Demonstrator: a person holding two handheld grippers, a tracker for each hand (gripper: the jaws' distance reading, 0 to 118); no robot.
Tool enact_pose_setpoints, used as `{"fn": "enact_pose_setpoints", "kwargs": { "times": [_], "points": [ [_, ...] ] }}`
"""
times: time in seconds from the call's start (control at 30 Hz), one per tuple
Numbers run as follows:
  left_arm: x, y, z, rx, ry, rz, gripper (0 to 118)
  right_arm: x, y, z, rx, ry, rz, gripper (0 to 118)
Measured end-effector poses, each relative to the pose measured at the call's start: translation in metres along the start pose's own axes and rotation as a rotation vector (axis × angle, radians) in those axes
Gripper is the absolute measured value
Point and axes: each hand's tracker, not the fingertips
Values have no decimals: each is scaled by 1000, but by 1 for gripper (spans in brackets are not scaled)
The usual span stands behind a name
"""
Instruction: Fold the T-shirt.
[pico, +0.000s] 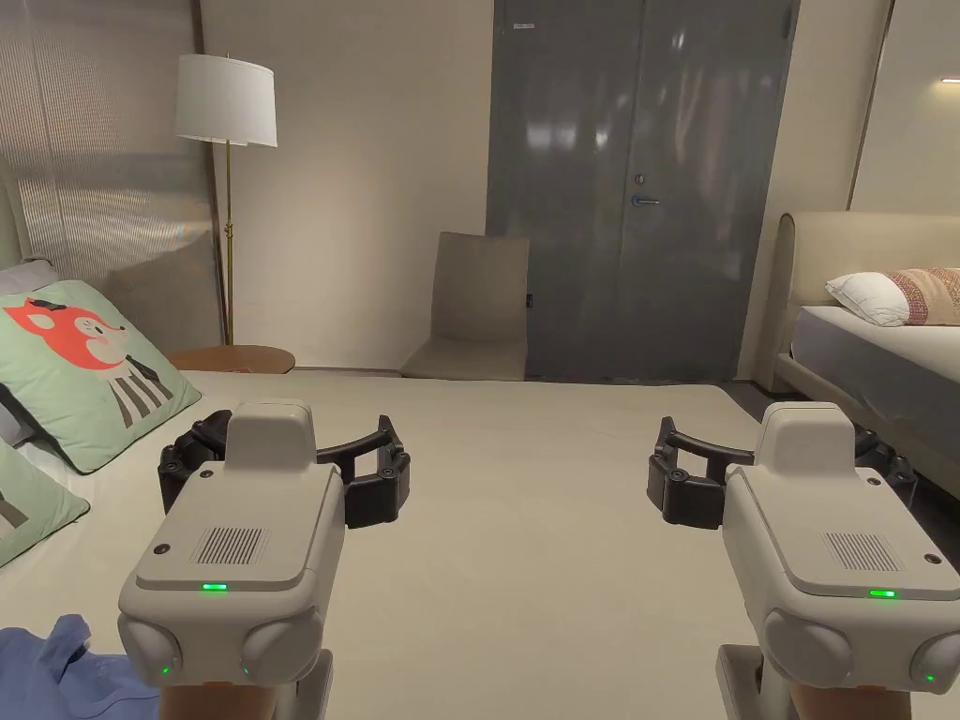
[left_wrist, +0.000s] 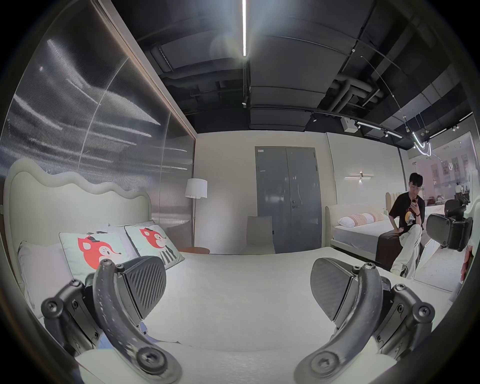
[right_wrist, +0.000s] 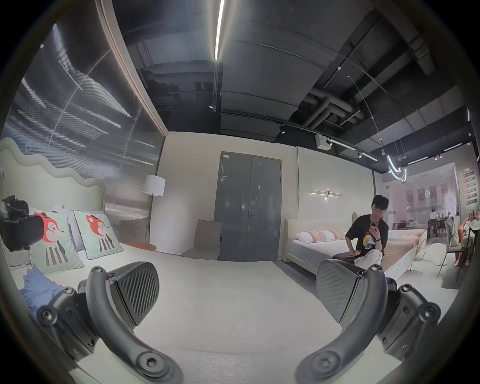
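Both jaws spread wide and empty, left gripper (pico: 286, 469) and right gripper (pico: 783, 469) hovering over bare bed (pico: 525, 562), crumpled shirt (pico: 66, 670) off left by pillows: risk of pinching several bunched layers together.

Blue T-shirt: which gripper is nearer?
Left. The left gripper hovers just beyond the crumpled blue T-shirt at the bed's near-left corner; the right gripper is farther off across the bed.

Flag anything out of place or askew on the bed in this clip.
The crumpled blue T-shirt lies bunched at the cream bed's left edge, beside the left gripper, not spread flat. Nothing else stands out.
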Motion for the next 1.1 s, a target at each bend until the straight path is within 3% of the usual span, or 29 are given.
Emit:
{"fn": "enact_pose_setpoints", "kwargs": {
  "times": [1.1],
  "points": [
    [3, 2, 2, 23, 9, 5, 111, -1, -2, 3, 0, -14, 0, 118]
  ]
}}
